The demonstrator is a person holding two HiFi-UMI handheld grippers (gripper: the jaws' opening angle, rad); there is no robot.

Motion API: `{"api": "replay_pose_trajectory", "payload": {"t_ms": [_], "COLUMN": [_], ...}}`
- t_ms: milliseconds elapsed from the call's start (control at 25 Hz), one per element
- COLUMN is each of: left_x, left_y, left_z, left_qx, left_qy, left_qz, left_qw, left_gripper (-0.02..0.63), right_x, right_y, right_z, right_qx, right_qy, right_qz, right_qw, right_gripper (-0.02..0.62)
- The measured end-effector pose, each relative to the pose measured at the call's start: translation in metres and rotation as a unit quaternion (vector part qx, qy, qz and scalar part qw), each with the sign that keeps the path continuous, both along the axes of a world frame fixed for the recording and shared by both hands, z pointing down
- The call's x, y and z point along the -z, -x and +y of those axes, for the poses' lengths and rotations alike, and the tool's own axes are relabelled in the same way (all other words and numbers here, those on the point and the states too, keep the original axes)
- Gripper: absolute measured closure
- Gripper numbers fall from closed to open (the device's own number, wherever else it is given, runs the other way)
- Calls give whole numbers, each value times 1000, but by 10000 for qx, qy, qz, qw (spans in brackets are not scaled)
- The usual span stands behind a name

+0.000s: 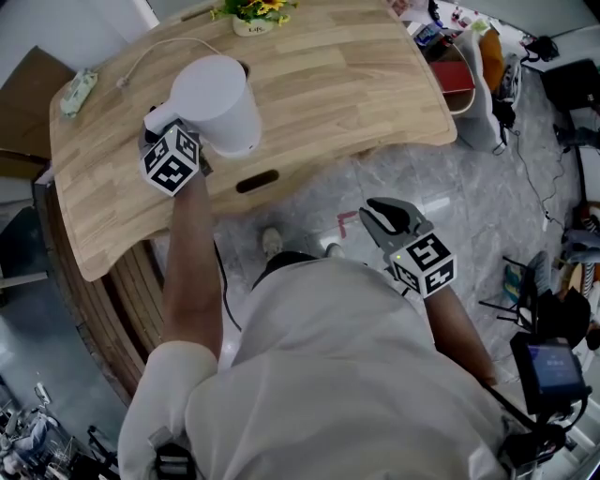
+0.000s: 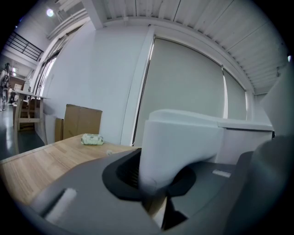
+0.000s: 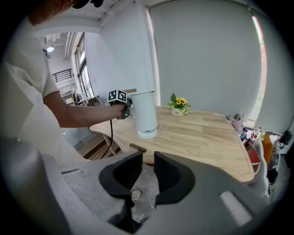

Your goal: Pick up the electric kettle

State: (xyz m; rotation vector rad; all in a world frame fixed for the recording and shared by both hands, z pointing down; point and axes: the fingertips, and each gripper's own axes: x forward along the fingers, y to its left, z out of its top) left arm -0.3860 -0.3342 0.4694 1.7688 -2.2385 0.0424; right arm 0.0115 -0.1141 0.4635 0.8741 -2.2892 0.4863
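Note:
The white electric kettle (image 1: 220, 98) stands upright, tilted a little, over the near part of the wooden table (image 1: 356, 84). I cannot tell whether its base touches the wood. My left gripper (image 1: 164, 122) is shut on its handle. In the left gripper view the white handle (image 2: 183, 142) fills the space between the pads of the left gripper (image 2: 156, 183). The right gripper view shows the kettle (image 3: 144, 114) and the left gripper (image 3: 125, 104) beside it. My right gripper (image 1: 373, 217) hangs over the floor, its jaws a little apart around nothing (image 3: 143, 172).
A small pot of yellow flowers (image 1: 253, 14) sits at the table's far edge. A green packet (image 1: 78, 91) lies at the far left, with a white cable (image 1: 159, 47) running behind the kettle. A cluttered chair and bags (image 1: 469, 66) stand right of the table.

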Motion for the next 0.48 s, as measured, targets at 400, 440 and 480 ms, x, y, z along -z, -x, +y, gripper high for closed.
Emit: {"api": "replay_pose_trajectory", "payload": {"t_ms": [400, 440, 480], "left_x": [46, 50, 54], "left_y": [-1, -2, -4], "left_z": [32, 37, 42], "left_qx": [98, 108, 120], "left_qy": [-40, -39, -36], "left_qz": [-119, -133, -135], "left_qw": [9999, 9998, 9998], "left_gripper": [529, 529, 529], "right_x": [9, 10, 10], "right_y": [2, 1, 1], "right_z": [-3, -3, -2], "right_qx": [366, 416, 467], "right_qy": [-140, -139, -127], "right_qz": [-237, -243, -247], "right_qw": [9990, 9987, 9985], "right_gripper": [529, 537, 546]}}
